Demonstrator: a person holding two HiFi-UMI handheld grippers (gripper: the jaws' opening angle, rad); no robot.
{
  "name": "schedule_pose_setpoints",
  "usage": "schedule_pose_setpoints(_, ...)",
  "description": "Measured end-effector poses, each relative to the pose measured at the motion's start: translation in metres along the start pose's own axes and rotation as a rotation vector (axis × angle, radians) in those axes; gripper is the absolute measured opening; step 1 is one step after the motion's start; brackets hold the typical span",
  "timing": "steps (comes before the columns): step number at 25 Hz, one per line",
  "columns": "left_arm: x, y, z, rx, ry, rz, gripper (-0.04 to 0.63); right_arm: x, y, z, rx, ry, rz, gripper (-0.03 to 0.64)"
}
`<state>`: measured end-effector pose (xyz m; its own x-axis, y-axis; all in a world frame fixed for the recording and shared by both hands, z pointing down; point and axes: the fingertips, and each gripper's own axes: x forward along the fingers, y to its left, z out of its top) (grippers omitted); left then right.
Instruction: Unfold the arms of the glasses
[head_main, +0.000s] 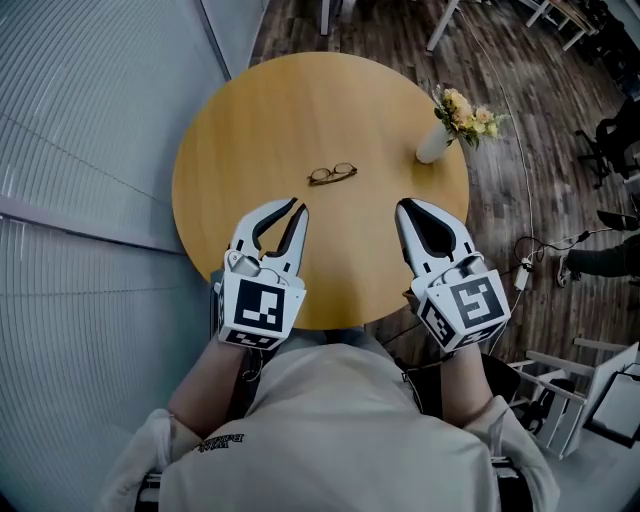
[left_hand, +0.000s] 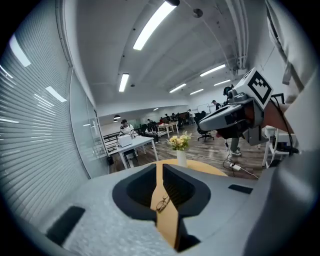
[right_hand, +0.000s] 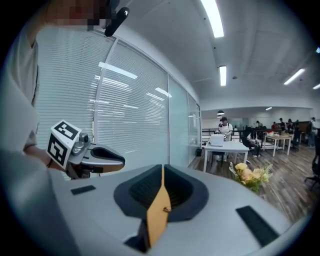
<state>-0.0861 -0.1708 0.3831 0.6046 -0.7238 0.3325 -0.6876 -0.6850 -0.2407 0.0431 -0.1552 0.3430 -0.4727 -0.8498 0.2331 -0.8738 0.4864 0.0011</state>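
Left hand-held gripper (head_main: 298, 208), right hand-held gripper (head_main: 404, 206): closed | glasses (head_main: 332, 174) folded on table (head_main: 290, 110)

head: steeply down on table (head_main: 300, 120) | gripper views: near-level, share glasses (left_hand: 162, 204)

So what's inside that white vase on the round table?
A small bunch of yellow and pale flowers sticks out of the white vase. Its wall is opaque, so the stems and any water inside are hidden.
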Motion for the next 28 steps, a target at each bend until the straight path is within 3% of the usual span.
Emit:
schedule_pose_setpoints(4, 0.016, 0.004, -0.003, 0.013, 0.027, 0.016, 0.026, 0.008, -0.017, 0.0, 0.012, -0.005, -0.008, 0.037)
schedule_pose_setpoints(11, 0.061, 0.014, -0.014, 0.13, 0.113, 0.014, 0.029, 0.03, -0.039, -0.001, -0.054, -0.028, -0.003, 0.037)
schedule_pose_setpoints(14, 0.084, 0.015, -0.024, 0.135, 0.153, -0.014, 0.095, 0.042, -0.048, -0.011, -0.049, -0.014, -0.002, 0.037)
schedule_pose_setpoints(20, 0.128, 0.015, -0.034, 0.193, 0.189, -0.025, 0.121, 0.068, -0.06, -0.039, -0.004, 0.029, 0.021, 0.037)
schedule_pose_setpoints(28, 0.179, 0.022, -0.098, 0.207, 0.319, -0.088, 0.144, 0.102, -0.079, -0.091, 0.052, 0.119, 0.02, 0.037)
